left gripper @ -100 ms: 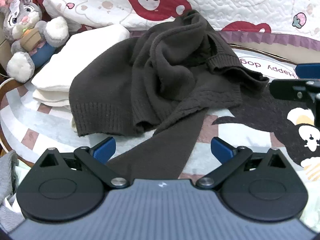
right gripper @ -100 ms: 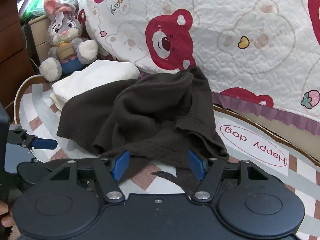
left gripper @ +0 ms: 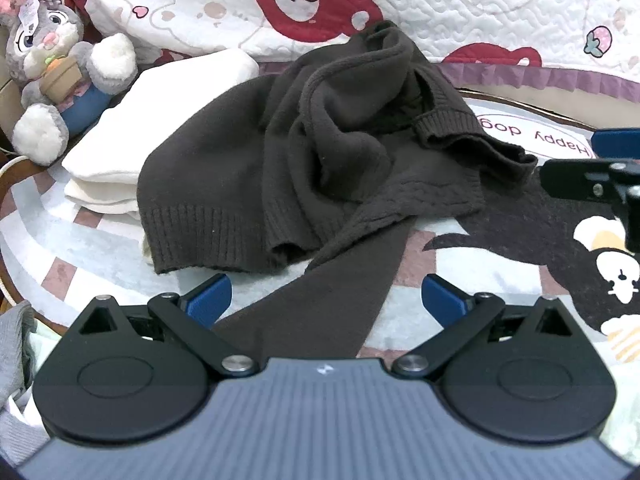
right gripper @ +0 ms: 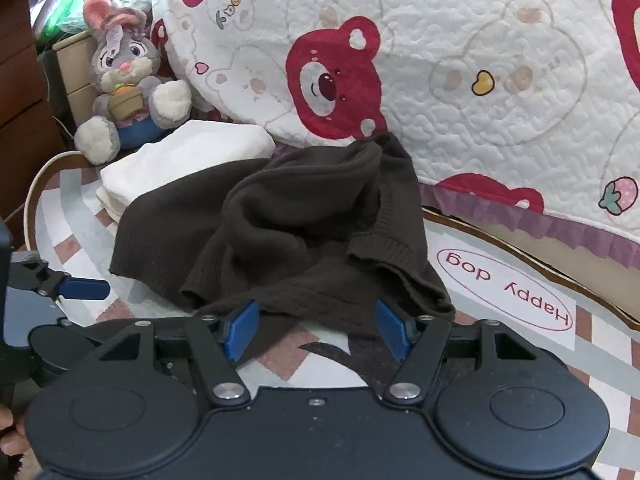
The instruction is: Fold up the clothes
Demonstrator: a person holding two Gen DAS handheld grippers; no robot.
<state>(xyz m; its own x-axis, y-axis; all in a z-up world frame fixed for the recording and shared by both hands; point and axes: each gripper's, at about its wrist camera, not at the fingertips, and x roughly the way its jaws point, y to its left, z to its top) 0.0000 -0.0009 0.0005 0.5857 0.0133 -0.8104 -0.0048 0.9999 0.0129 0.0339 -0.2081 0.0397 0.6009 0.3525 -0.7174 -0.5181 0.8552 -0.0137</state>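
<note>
Behind: a quilted bear-print bedspread [right gripper: 460, 80] over a purple frill [right gripper: 520, 224]. Underfoot: a patterned rug [right gripper: 600, 344]. At left, a wooden dresser [right gripper: 20, 120].

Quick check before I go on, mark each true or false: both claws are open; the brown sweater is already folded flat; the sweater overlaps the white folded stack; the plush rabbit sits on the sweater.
1. Both the left claw and the right claw are open: true.
2. The brown sweater is folded flat: false, it lies crumpled in a heap.
3. The sweater overlaps the white folded stack: true.
4. The plush rabbit sits on the sweater: false, it sits apart, beyond the white stack.
</note>
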